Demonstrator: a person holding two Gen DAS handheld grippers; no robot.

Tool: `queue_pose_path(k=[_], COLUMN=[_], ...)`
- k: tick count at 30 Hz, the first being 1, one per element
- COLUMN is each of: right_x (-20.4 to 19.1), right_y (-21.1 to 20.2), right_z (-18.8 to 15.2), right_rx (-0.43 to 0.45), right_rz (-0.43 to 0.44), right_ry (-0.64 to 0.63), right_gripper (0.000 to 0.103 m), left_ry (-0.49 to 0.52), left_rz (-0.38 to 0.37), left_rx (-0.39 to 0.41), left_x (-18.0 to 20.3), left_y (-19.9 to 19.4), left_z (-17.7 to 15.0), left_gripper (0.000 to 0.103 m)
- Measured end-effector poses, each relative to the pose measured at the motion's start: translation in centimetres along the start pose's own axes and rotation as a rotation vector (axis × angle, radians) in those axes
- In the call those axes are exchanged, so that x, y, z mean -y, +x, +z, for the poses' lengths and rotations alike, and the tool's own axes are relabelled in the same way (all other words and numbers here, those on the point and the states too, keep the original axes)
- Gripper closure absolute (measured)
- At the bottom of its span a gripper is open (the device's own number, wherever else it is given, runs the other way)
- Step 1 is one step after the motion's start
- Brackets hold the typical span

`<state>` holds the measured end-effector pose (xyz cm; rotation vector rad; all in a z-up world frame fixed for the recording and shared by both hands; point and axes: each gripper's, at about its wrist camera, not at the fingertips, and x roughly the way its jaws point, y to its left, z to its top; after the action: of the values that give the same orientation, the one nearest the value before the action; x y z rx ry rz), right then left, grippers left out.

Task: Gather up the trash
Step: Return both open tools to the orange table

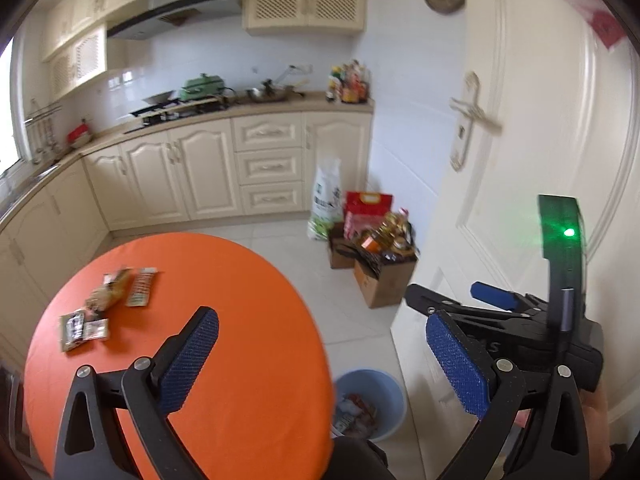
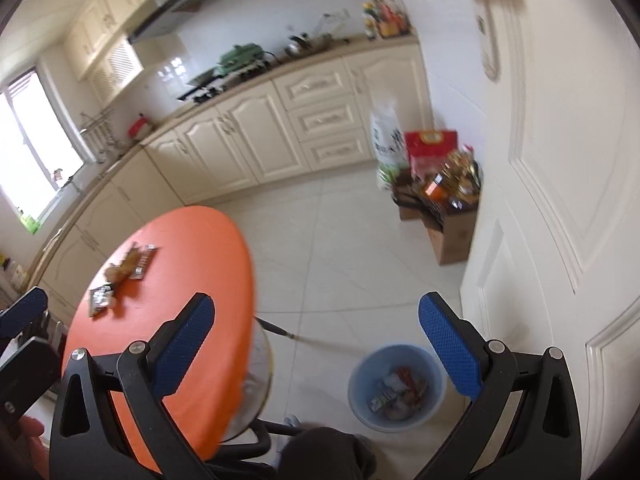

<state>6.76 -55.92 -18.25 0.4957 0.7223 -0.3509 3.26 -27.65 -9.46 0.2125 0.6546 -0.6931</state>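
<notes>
Wrappers (image 1: 106,304): several snack packets lay in a loose cluster on the far left part of the table, well ahead and left of the left gripper's fingertips; seen also from the right wrist (image 2: 120,276), far left of that gripper.
Table (image 1: 240,280): round, orange-topped, it lay under and ahead of the left gripper's left finger; its edge ran between the two fingers.
Left gripper (image 1: 322,358): jaws stood wide apart with nothing between them; blue pads faced each other over the table edge and the floor.
Bin (image 1: 384,392): pale blue, on the tiled floor just beside the table, below and between the left gripper's fingers; wrappers already lay inside it.
Bin, right view (image 2: 360,376): it sat low between the right gripper's fingers, nearer the right one, with its contents visible.
Right gripper (image 2: 316,352): jaws wide apart and empty, pointed down at floor and bin; in the left view (image 1: 460,304) it appeared just right of the left gripper.
Boxes (image 1: 376,268): cardboard cartons of groceries stood by the door (image 1: 540,120), well beyond both grippers.
</notes>
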Motion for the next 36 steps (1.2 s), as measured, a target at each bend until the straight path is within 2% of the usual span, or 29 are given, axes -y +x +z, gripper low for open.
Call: queue_pose_path(k=[4,13,18,24,27,36], right_x=[-5.3,-17.6,-22.8,-26.8,-28.2,-29.4], right_y=[-1.9,-4.5,-6.2,-7.7,-8.3,-7.7], right_z=[0.1,-1.4,-2.4,-3.1,-3.5,-3.8], right_rx=[0.040,0.104,0.142,0.182,0.201,0.199], right_rz=[0.049,0.164,0.228,0.283,0.285,0.313], right_ry=[-0.098,-0.305,-0.383,-0.459,-0.486,-0.513], right_gripper=[0.000,0.000,0.000,0.000,0.000,0.000], left_ry=[-0.086,-0.252,-0.331,-0.393,-0.408,-0.430], left_rz=[0.077,0.247,0.342,0.425,0.446,0.481], left_rx=[0.060,0.177,0.211,0.220,0.215,0.201], left_x=[-3.8,-9.8,-11.3,-11.3,-11.1,-11.8], left_y=[-5.5,-17.5,-21.6,-23.7,-24.1,-24.1], left_z=[-2.4,-8.2,-11.9,-14.3,-14.7,-13.8], left_gripper=[0.001,0.001,0.001,0.001,0.001,0.001])
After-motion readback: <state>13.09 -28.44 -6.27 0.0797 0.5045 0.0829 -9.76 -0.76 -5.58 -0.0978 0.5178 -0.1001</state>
